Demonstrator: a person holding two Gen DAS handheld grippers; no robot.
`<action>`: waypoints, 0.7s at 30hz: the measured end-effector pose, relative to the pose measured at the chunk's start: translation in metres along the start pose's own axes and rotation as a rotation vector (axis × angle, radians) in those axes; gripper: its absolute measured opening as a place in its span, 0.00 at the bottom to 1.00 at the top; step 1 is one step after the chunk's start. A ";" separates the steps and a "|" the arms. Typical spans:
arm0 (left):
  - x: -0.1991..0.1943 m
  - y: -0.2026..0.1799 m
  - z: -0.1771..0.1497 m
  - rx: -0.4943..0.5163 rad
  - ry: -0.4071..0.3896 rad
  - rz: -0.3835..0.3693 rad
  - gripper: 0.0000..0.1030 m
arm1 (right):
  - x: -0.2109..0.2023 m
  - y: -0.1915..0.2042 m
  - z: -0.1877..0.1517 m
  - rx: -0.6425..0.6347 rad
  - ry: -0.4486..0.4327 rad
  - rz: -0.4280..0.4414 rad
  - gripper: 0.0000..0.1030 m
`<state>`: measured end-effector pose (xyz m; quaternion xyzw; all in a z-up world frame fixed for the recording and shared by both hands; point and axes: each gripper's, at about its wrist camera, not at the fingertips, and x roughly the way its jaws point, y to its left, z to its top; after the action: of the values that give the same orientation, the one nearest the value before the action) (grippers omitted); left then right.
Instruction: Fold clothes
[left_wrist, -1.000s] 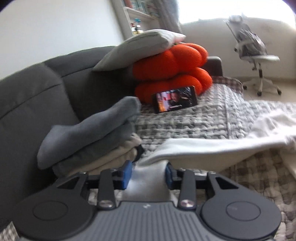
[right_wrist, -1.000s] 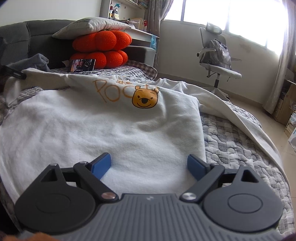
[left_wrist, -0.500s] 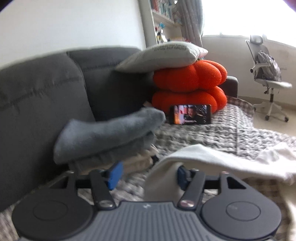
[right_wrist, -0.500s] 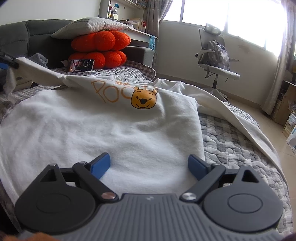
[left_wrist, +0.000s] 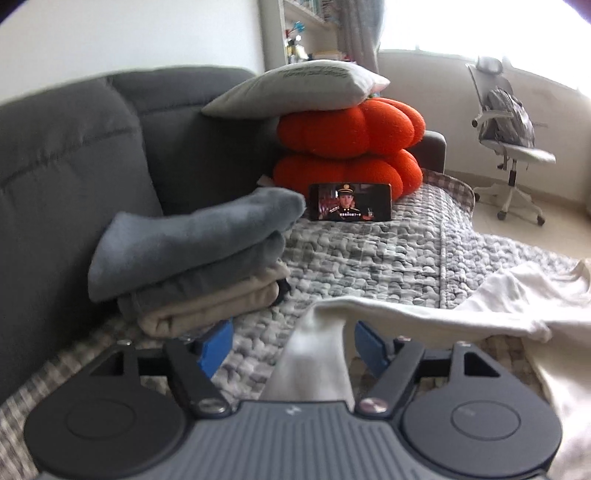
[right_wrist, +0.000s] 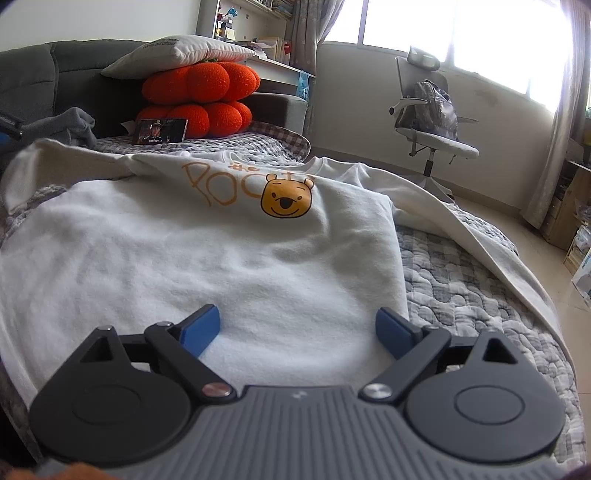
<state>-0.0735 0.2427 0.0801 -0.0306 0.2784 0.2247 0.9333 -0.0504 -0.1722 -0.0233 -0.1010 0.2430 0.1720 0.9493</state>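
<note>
A quilted cover spreads over the sofa seat, with bare quilt open to the right of the cream sweatshirt and tiled floor beyond its edge. The sweatshirt lies front up across the seat, its bear print facing the window, one sleeve trailing along the right edge. At the back left a stack of folded clothes leans on the grey sofa back; further along, a phone is propped against two orange cushions topped by a pale pillow. An office chair stands well apart by the window.

The left tongs have just been opening; the other sleeve drapes between the blue pads, seemingly brushing the right one, though blur makes contact uncertain. The right tongs stand wide apart over the sweatshirt's lower body, clamping nothing.
</note>
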 end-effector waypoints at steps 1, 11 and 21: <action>-0.002 0.002 -0.001 -0.010 0.006 -0.014 0.74 | 0.000 0.000 0.000 0.000 0.000 -0.001 0.91; -0.044 -0.057 -0.053 0.168 0.075 -0.312 0.73 | -0.015 -0.002 -0.001 0.008 0.013 0.005 0.91; -0.066 -0.098 -0.102 0.252 0.143 -0.516 0.36 | -0.058 -0.038 -0.026 0.144 0.070 -0.065 0.91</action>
<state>-0.1315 0.1099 0.0228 0.0000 0.3522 -0.0592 0.9341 -0.0947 -0.2300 -0.0129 -0.0461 0.2843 0.1197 0.9501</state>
